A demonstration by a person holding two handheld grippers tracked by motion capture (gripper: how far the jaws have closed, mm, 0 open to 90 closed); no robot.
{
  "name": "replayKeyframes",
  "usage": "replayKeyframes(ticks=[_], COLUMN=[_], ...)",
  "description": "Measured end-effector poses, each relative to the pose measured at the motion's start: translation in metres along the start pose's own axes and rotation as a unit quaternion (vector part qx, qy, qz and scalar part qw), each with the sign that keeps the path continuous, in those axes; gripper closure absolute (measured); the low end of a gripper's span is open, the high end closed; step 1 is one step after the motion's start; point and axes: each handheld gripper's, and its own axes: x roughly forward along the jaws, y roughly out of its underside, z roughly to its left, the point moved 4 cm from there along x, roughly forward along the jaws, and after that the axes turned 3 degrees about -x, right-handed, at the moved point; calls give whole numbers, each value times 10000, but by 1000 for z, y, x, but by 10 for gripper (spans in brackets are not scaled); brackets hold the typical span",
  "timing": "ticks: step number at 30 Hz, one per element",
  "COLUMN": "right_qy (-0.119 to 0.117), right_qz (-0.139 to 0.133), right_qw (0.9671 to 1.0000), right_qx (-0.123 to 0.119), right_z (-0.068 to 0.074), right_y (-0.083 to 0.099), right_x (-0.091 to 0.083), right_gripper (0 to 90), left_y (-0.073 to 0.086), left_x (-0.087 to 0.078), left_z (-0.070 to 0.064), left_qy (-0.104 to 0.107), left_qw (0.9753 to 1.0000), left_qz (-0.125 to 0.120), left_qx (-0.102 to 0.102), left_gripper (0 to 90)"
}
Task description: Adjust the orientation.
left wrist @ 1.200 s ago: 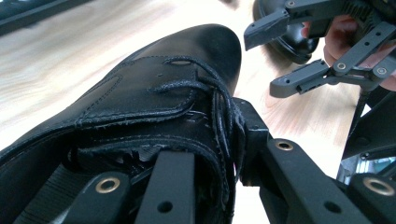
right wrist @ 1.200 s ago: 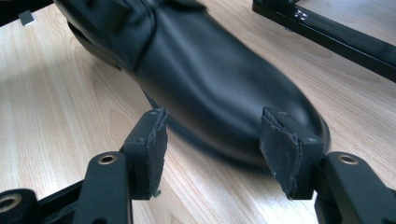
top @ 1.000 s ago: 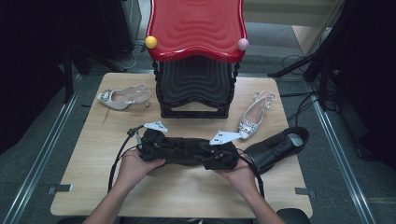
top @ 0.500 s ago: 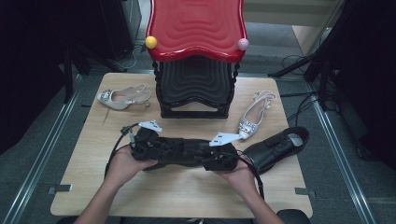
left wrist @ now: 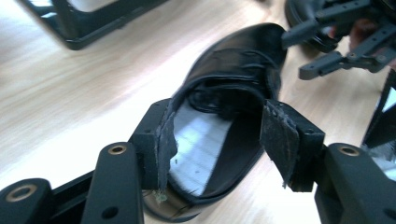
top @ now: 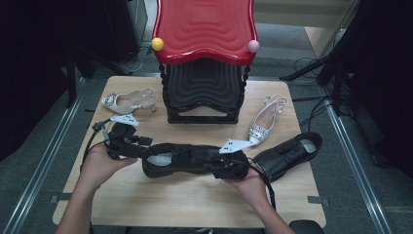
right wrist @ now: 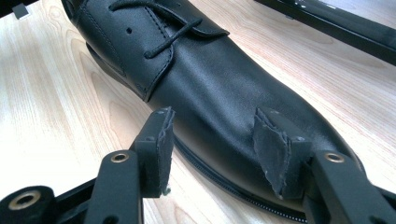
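At lower centre of the bench (top: 146, 204), left gripper (left wrist: 219, 135) spread around the shoe (top: 180, 160) heel, right gripper (right wrist: 212, 140) spread at the toe; stiff leather, likely slippery; grip heel collar.

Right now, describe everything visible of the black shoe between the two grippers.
The black lace-up shoe looks like smooth leather, with a pale insole and tied laces. It lies on the wooden table, heel toward the left gripper, whose open jaws straddle the heel. The right gripper stands open over the toe.
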Motion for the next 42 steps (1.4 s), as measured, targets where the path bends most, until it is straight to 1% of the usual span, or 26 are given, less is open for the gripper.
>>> replayKeyframes(ticks=[1,2,3,4,6,8,9,10,12,14,16,17,20,21,22,23,24,29,35,40,42], right_qy=[3,3,19,19,38,55,36,36,20,26,35,35,91,127,127,143,193,230,275,265,262], right_qz=[3,3,12,12,18,26,48,48,97,109,140,140,199,228,252,292,321,399,480,508,519], right_qw=[10000,10000,10000,10000,10000,10000,10000,10000,9999,9999,9998,9998,9997,9995,9994,9993,9991,9985,9980,9979,9977], right_qx=[11,11,21,21,31,55,61,61,51,50,99,99,144,185,189,188,192,293,303,314,361], right_z=[0,0,1,1,2,3,4,4,6,6,7,7,7,6,6,6,6,2,-2,-5,-8], right_y=[0,0,1,1,3,4,6,6,10,11,15,15,19,21,22,23,24,27,27,25,23], right_x=[0,0,-1,-1,-1,-2,-2,-2,-3,-3,-3,-3,-4,-5,-6,-6,-7,-5,1,3,5], right_gripper=[495,495,494,494,503,533,570,570,608,619,685,685,769,841,875,900,900,900,900,900,900], left_y=[0,0,1,1,1,1,1,1,0,-1,-3,-3,-6,-6,-7,-8,-9,-8,-7,-1,4], left_x=[-2,-2,-4,-4,-6,-7,-7,-7,-6,-6,-3,-3,1,2,4,5,6,7,5,3,2], left_z=[3,3,10,10,15,21,26,26,32,34,37,37,39,40,40,41,41,42,42,43,44], left_qy=[-34,-34,-57,-57,-132,-172,-205,-205,-230,-213,-201,-201,-181,-168,-160,-200,-194,-202,-227,-265,-296], left_qw=[10000,10000,9999,9999,9998,9997,9996,9996,9995,9996,9996,9996,9997,9998,9998,9997,9997,9997,9997,9996,9994], left_qz=[-19,-19,-49,-49,-91,-121,-144,-144,-130,-119,-104,-104,-79,-57,-64,-115,-130,-102,-133,-110,-128], left_qx=[-6,-6,-73,-73,-86,-108,-136,-136,-152,-163,-178,-178,-126,-107,-105,-30,-19,-33,-22,-88,-156], left_gripper=[428,419,412,406,404,390,384,380,376,372,365,365,364,362,362,362,362,359,356,355,355])
